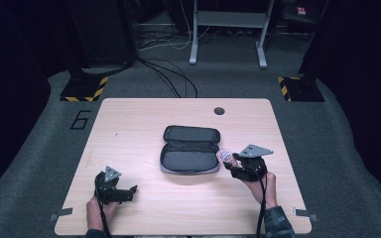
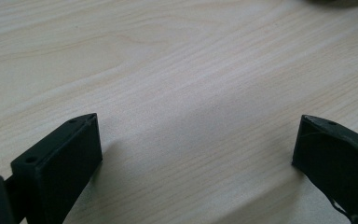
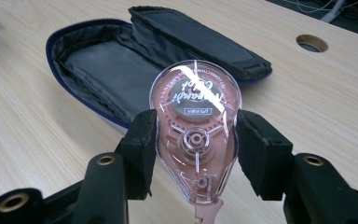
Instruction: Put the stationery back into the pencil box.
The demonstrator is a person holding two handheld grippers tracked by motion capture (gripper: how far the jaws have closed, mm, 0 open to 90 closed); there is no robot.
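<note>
Progress, as judged: pick-up done, stowing not. The correction tape dispenser point(image 3: 195, 135) is off the table and in the grip; the open pencil case point(image 1: 190, 149) has nothing visible in its tray. What is left is to carry the dispenser over the case, lower it in and let go, perhaps then shut the case.

Right gripper point(image 3: 195, 149): clenched on the dispenser. In the right gripper view both black pads press the clear pink shell on its two flat-edged sides, the reel hub between them and the applicator tip pointing down toward the camera. The round end stands up past the pads.

Beyond it in that view: the case, lid folded back, dark lining exposed, lying flat on the wooden table point(image 1: 129, 124). In the high view the dispenser point(image 1: 224, 155) hangs just beside the case's right edge, not yet over it.

Left gripper point(image 1: 114, 191): jaws wide apart, nothing between them, bare wood beneath, well apart from the case.
</note>
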